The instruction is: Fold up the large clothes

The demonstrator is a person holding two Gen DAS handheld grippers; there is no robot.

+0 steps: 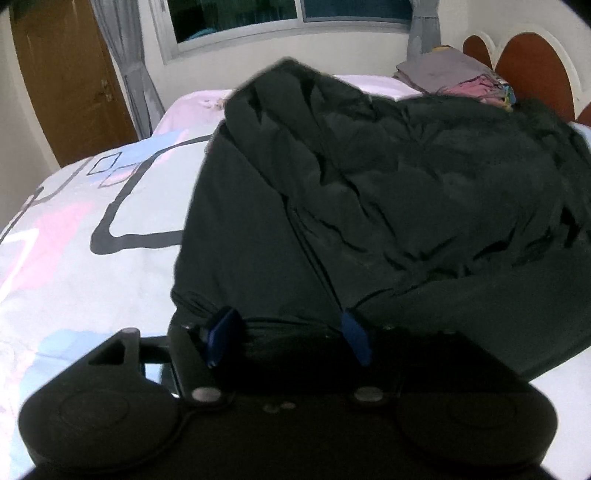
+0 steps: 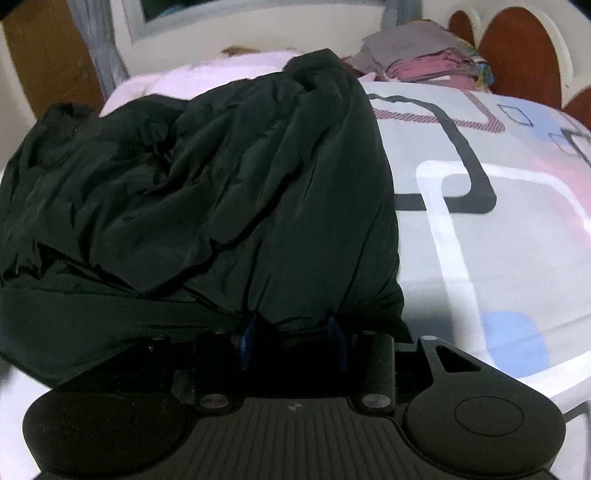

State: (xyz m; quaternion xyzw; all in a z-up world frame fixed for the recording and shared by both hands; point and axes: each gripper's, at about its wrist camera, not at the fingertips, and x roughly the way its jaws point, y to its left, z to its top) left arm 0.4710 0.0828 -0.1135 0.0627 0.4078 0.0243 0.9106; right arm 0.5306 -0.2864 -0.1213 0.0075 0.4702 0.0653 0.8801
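Observation:
A large dark green padded jacket (image 1: 388,192) lies crumpled on the patterned bed cover (image 1: 92,240). In the left wrist view its near hem bunches between the blue pads (image 1: 221,334) of my left gripper (image 1: 288,334), which is shut on that hem near the jacket's left corner. In the right wrist view the same jacket (image 2: 221,184) fills the left half, and its right near corner is gathered between the pads (image 2: 247,339) of my right gripper (image 2: 291,339), shut on it. Creases run from both grips up into the cloth. The far end of the jacket is heaped.
A stack of folded grey and pink clothes (image 1: 443,74) (image 2: 417,51) sits at the head of the bed by the red and white headboard (image 1: 532,70). A brown door (image 1: 66,81), grey curtain (image 1: 136,85) and window (image 1: 240,18) stand beyond. Bare bed cover (image 2: 498,221) spreads on the right.

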